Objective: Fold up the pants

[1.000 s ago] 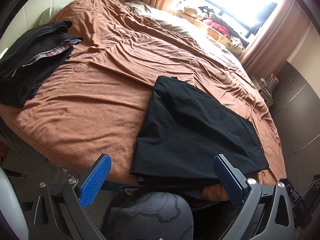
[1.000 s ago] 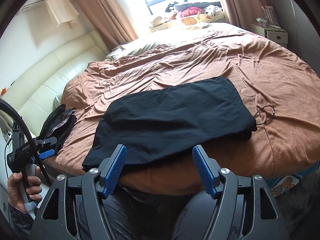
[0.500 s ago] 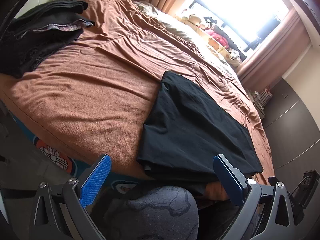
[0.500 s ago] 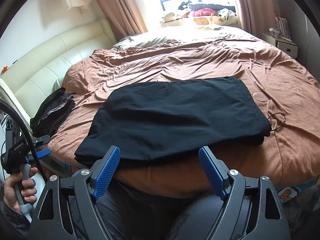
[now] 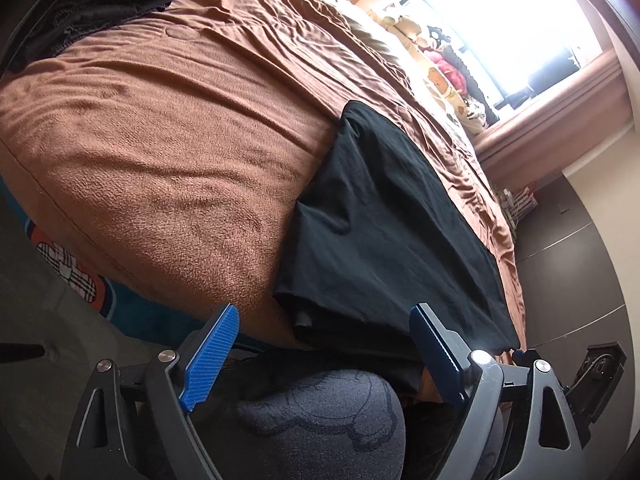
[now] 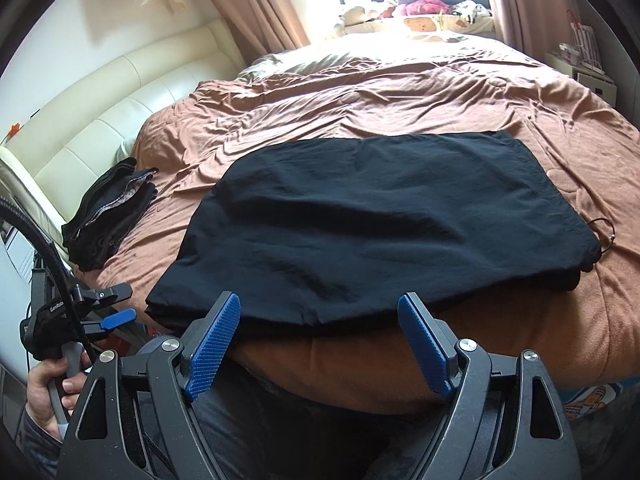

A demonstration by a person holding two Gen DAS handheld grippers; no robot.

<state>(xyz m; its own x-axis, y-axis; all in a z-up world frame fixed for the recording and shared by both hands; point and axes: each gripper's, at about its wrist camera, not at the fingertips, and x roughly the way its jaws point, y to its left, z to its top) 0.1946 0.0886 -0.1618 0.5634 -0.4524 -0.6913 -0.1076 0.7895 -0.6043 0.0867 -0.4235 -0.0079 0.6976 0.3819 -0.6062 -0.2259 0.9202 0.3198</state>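
Black pants point(image 6: 380, 224) lie folded flat on the brown bedspread point(image 6: 400, 92) near the bed's front edge; they also show in the left wrist view point(image 5: 384, 232). A thin drawstring point(image 6: 604, 234) trails from their right end. My left gripper point(image 5: 324, 344) is open and empty, low in front of the pants' left end, which hangs over the bed edge. My right gripper point(image 6: 320, 332) is open and empty, just short of the pants' near edge. The left gripper also shows in the right wrist view point(image 6: 108, 312), at the far left.
A stack of dark folded clothes point(image 6: 108, 212) sits on the bed's left side, also in the left wrist view point(image 5: 100, 4). A cream headboard point(image 6: 100, 100) is at the left. Stuffed toys point(image 6: 424, 8) line the window. My knee point(image 5: 320, 424) is below the left gripper.
My left gripper has dropped lower and tilted, closer to the pants' left end. My right gripper has risen slightly and moved nearer the pants. The pants have not moved.
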